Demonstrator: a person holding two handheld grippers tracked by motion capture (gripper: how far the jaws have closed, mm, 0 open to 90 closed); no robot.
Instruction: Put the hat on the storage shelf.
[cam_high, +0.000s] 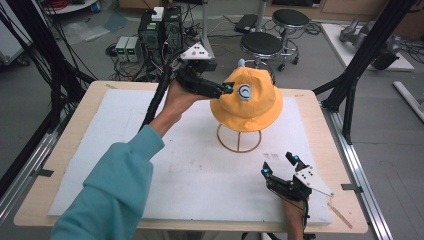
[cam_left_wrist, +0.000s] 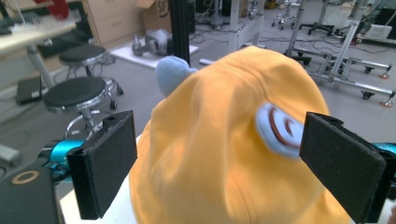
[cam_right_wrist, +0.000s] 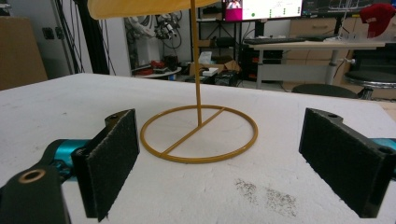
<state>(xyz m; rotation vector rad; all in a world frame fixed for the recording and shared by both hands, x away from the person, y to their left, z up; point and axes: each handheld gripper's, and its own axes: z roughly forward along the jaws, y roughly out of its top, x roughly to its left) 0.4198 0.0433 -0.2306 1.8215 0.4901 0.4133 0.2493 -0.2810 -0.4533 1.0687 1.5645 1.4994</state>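
A yellow bucket hat (cam_high: 247, 102) with a pale blue eye patch (cam_high: 245, 91) sits on a gold wire stand (cam_high: 239, 141) at the middle back of the table. My left gripper (cam_high: 227, 89) is raised at the hat's left side. In the left gripper view it (cam_left_wrist: 219, 168) is open, its jaws wide on either side of the hat's crown (cam_left_wrist: 215, 135), apart from the cloth. My right gripper (cam_high: 280, 165) lies low at the front right, open and holding nothing. In the right gripper view it (cam_right_wrist: 219, 163) faces the stand's ring base (cam_right_wrist: 198, 140), under the hat's brim (cam_right_wrist: 140, 7).
A white mat (cam_high: 150, 150) covers most of the wooden table (cam_high: 320, 130). Black frame posts (cam_high: 350, 85) rise beside the table's right edge. Stools (cam_high: 261, 45) and computer boxes (cam_high: 160, 30) stand on the floor behind.
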